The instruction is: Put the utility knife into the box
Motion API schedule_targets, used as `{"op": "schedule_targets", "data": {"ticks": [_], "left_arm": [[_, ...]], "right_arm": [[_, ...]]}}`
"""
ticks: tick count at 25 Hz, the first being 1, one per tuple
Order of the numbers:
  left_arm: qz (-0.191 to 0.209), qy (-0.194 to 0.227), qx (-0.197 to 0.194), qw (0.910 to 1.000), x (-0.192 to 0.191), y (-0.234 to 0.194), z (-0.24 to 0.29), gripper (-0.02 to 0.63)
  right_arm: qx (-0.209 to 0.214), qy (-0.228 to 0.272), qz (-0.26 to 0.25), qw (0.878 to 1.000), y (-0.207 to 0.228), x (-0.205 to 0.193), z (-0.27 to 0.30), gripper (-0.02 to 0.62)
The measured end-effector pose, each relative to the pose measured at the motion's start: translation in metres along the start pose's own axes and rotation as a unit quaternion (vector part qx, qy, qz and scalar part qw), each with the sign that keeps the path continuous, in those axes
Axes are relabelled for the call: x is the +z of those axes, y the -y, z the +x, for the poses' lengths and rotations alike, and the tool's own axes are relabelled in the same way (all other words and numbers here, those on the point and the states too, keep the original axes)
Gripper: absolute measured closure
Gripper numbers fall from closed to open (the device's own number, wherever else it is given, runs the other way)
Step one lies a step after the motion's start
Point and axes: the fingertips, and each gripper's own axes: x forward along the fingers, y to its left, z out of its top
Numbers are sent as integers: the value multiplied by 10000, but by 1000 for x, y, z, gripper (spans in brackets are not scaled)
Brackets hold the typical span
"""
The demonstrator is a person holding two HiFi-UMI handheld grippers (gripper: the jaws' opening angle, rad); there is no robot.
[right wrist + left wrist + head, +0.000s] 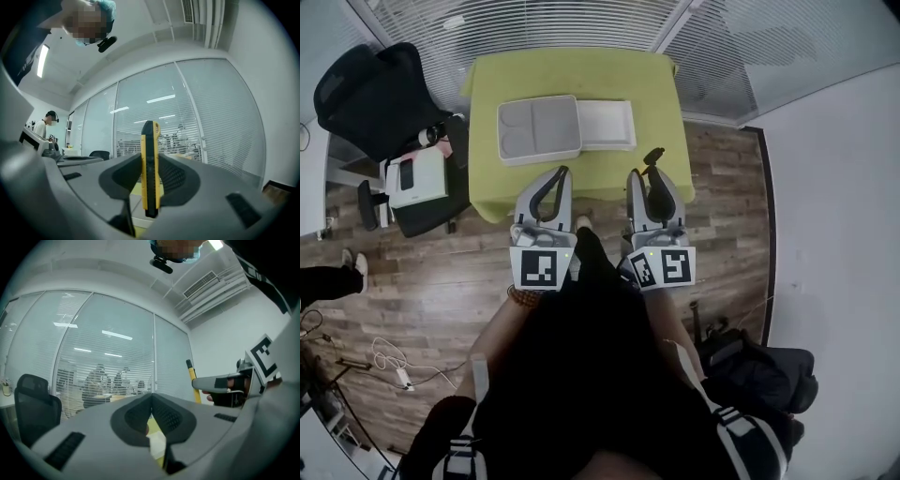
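Note:
A grey open box (538, 129) lies on the yellow-green table (656, 84), its white lid (607, 125) beside it on the right. My right gripper (639, 174) hovers over the table's near edge, shut on the yellow and black utility knife (653, 157). In the right gripper view the utility knife (150, 168) stands upright, clamped between the pads of the right gripper (150, 180). My left gripper (563, 172) hangs beside it, nearer the box, and the left gripper (151, 397) is shut with nothing in it. The left gripper view also catches the utility knife (191, 376) at its right.
A black office chair (370, 94) stands left of the table, with a second seat holding a white case (417, 178) below it. A black bag (759, 370) lies on the wooden floor at right, cables (394, 361) at left. Glass walls with blinds run behind the table.

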Motion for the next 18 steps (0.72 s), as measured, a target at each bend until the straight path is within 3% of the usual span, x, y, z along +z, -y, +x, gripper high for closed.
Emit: {"op": "schedule_targets", "data": {"ticks": [18], "left_arm": [[24,-55,253,9997,-7,12,101,594]], "right_arm": [[352,-46,91,9993,88,-1,79,483]]}}
